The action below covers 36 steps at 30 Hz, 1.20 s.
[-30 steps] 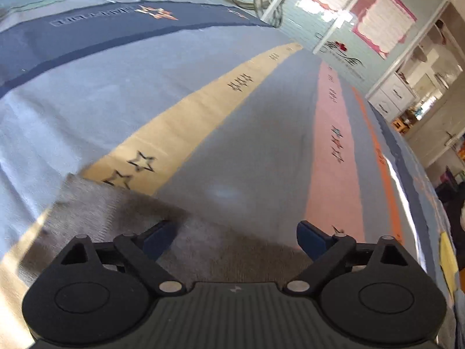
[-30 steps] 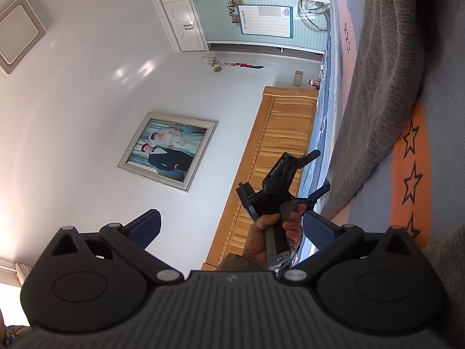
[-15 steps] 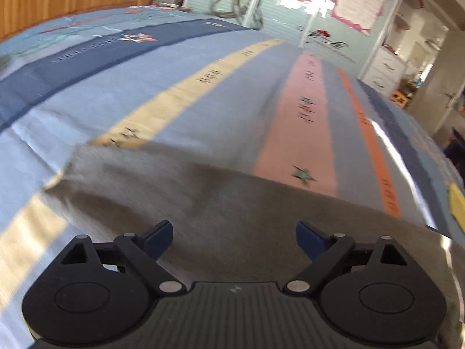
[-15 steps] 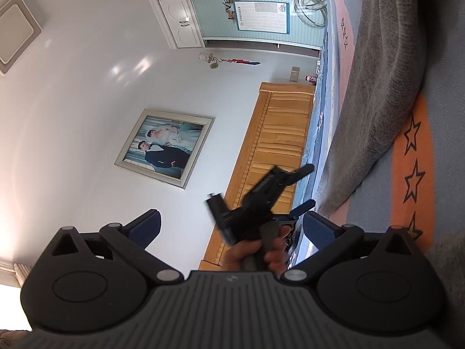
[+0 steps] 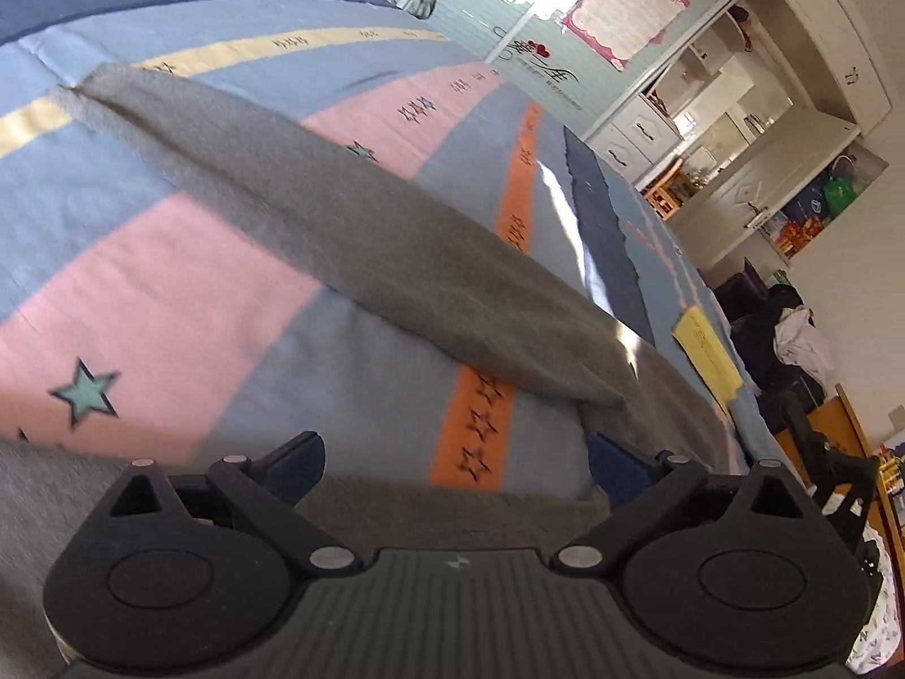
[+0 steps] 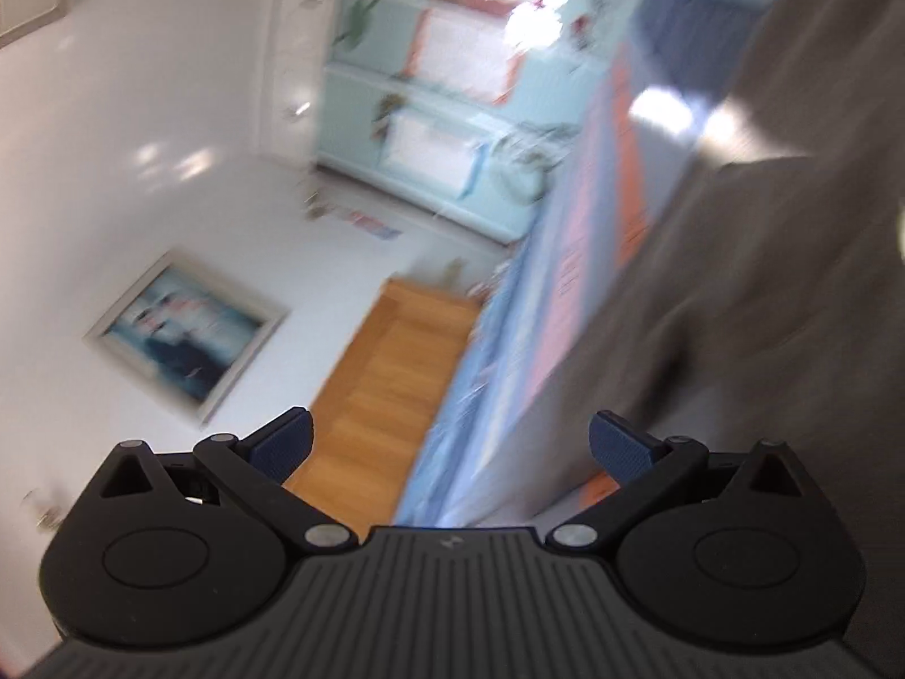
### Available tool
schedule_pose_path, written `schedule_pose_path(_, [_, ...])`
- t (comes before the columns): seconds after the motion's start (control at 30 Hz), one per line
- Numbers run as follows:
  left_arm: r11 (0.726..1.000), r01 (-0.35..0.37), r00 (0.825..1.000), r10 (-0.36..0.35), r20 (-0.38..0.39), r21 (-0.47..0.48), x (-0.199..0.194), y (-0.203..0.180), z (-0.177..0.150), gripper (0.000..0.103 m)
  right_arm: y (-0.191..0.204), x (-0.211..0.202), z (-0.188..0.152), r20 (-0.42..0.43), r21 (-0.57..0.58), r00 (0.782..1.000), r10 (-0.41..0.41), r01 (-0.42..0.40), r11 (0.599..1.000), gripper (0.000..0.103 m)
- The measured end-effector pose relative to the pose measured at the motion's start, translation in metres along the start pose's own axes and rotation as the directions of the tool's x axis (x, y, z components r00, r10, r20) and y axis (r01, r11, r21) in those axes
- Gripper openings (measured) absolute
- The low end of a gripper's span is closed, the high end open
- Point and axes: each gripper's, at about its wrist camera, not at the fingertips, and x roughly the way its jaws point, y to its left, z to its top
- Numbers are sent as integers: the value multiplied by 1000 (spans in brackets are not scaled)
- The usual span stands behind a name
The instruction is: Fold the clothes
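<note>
Grey garment (image 5: 362,237) now stretches across bedspread (image 5: 141,294); right view blurs it.

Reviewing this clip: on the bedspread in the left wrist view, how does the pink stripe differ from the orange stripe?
The pink stripe is much broader than the orange stripe. The pink stripe carries a filled teal star; the orange stripe carries small dark outlined stars. The pink stripe is pale; the orange stripe is saturated. Both run the same way along the striped bedspread, and the grey garment lies across both.
</note>
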Motion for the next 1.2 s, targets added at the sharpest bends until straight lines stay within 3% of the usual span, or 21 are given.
schedule_pose_path(0.07, [1000, 15, 999, -14, -31, 9, 16, -14, -7, 100, -14, -28, 16, 59, 26, 994, -89, 87, 996, 103])
schedule_pose_path(0.13, [999, 34, 999, -33, -40, 18, 31, -29, -13, 100, -23, -43, 26, 54, 9, 975, -215, 215, 977, 102])
schedule_pose_path(0.2, [999, 35, 997, -33, -75, 28, 48, -43, -23, 101, -26, -43, 30, -60, -72, 975, -215, 210, 975, 101])
schedule_pose_path(0.27, [998, 25, 992, -19, -126, 50, 63, -55, -38, 101, -15, -37, 28, -143, -206, 929, -342, 310, 928, 95])
schedule_pose_path(0.37, [990, 2, 994, 13, -108, 138, 65, -66, -57, 102, -11, -46, 26, -168, -281, 902, -398, 343, 896, 94])
schedule_pose_path(0.47, [988, -11, 993, 29, -110, 155, 55, -68, -65, 102, -11, -73, 37, -131, -261, 903, -409, 367, 893, 96])
schedule_pose_path(0.57, [984, -10, 993, 31, -114, 178, 33, -68, -71, 102, 5, -110, 44, -71, -321, 922, -380, 340, 884, 99])
schedule_pose_path(0.6, [980, -18, 993, 41, -111, 200, 23, -67, -75, 102, 8, -121, 45, -54, -350, 917, -395, 354, 868, 99])
schedule_pose_path(0.67, [969, -39, 993, 65, -102, 245, 3, -63, -83, 102, 15, -141, 44, 50, -414, 855, -515, 488, 769, 99])
schedule_pose_path(0.7, [965, -50, 992, 77, -98, 257, -6, -59, -87, 102, 17, -148, 44, 113, -435, 807, -579, 565, 701, 99])
schedule_pose_path(0.77, [960, -79, 991, 106, -86, 270, -23, -49, -93, 102, 13, -162, 46, 187, -439, 743, -643, 648, 622, 99])
schedule_pose_path(0.8, [957, -98, 989, 124, -76, 274, -32, -44, -95, 102, 7, -167, 47, 197, -431, 738, -646, 657, 619, 99])
schedule_pose_path(0.9, [959, -136, 987, 152, -46, 249, -53, -28, -96, 102, -8, -175, 50, 213, -437, 745, -632, 651, 621, 99])
schedule_pose_path(0.97, [963, -147, 987, 157, -29, 225, -62, -18, -96, 102, -9, -174, 46, 230, -474, 749, -621, 644, 601, 99])
schedule_pose_path(1.07, [967, -165, 984, 174, -28, 192, -65, -6, -96, 102, 1, -164, 36, 253, -595, 786, -565, 586, 550, 99])
schedule_pose_path(1.1, [968, -164, 984, 173, -31, 191, -64, -5, -97, 102, 7, -161, 34, 237, -628, 809, -538, 550, 550, 99])
schedule_pose_path(1.17, [967, -158, 985, 169, -37, 199, -61, -4, -98, 102, 16, -154, 32, 186, -663, 873, -452, 451, 598, 99])
schedule_pose_path(1.2, [967, -156, 985, 168, -40, 204, -60, -4, -99, 102, 14, -147, 34, 154, -657, 876, -457, 436, 615, 99])
